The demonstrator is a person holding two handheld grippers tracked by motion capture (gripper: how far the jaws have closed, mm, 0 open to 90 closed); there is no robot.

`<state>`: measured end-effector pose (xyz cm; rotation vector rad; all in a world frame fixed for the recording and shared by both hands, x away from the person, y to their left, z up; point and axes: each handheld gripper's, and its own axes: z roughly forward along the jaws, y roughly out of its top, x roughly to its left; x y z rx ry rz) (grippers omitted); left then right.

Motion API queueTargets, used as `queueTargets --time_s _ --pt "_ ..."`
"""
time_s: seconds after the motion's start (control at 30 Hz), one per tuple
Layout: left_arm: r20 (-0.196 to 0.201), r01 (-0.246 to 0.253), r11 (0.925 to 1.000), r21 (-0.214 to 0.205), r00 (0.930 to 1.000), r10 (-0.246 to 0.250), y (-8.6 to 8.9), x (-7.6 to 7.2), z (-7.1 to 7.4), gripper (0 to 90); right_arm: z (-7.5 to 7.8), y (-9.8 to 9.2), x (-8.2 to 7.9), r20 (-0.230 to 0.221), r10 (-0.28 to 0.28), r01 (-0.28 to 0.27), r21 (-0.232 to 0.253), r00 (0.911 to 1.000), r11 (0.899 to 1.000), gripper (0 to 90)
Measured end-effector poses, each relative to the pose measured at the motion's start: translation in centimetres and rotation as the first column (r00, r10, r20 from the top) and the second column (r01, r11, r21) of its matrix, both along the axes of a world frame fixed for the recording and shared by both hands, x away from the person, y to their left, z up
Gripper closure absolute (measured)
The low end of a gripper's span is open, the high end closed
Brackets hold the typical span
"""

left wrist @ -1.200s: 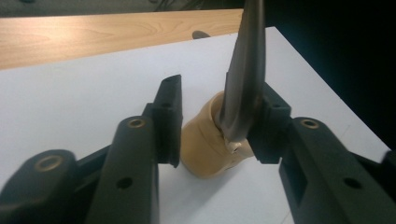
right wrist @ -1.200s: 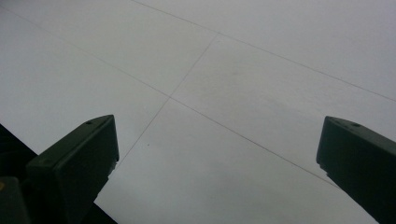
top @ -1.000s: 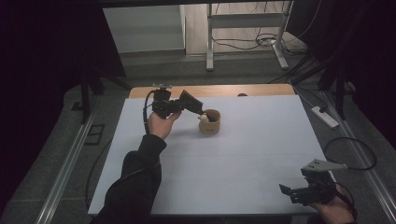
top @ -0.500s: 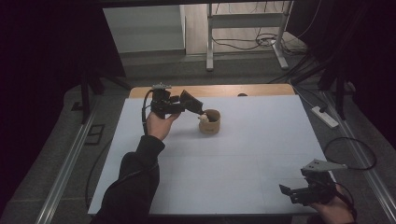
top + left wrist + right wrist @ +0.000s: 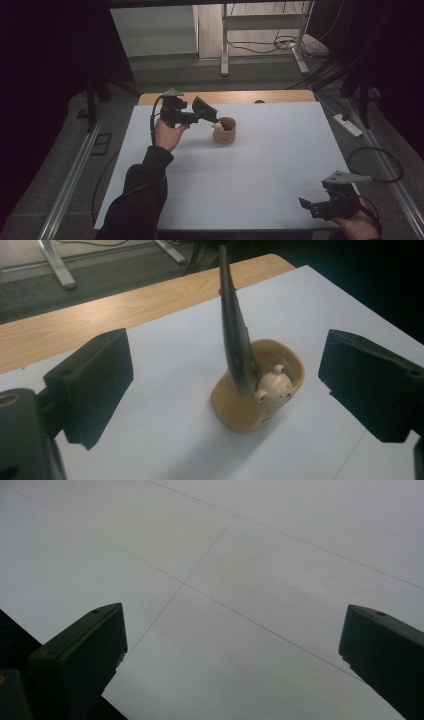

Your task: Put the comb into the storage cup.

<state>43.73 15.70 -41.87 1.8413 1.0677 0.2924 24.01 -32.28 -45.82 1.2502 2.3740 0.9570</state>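
Vs a second ago: left gripper (image 5: 212,116) jaws have just been opening, now spread wide with nothing gripped. The dark spoon-like tool (image 5: 235,335) stands between them in the left gripper view, clear of both pads. The hand has barely shifted; the right gripper (image 5: 312,206) sits in the same spot at the near right corner.

Tan cup (image 5: 224,131) sits on the white sheet (image 5: 270,165) toward the far side, just left of centre, upright, with a small animal-face figure (image 5: 275,386) on its rim. The dark tool leans inside it, its long end sticking up and tilting away from the cup toward the wooden table edge (image 5: 100,320). Left gripper sits just left of the cup, pointing at it, jaws straddling the tool's upper part without touching.

Right gripper: jaws wide apart, nothing between them, over bare sheet, well apart from the cup.
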Motion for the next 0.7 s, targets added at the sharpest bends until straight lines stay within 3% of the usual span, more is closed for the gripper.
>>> queueTargets --time_s 0.7 --pt "0.046 0.027 0.9982 0.054 0.9985 -0.029 0.8 -2.1 0.9 1.1 0.0 0.1 0.0 -0.002 0.008 -0.008 -0.006 1.0000 1.000 0.0"
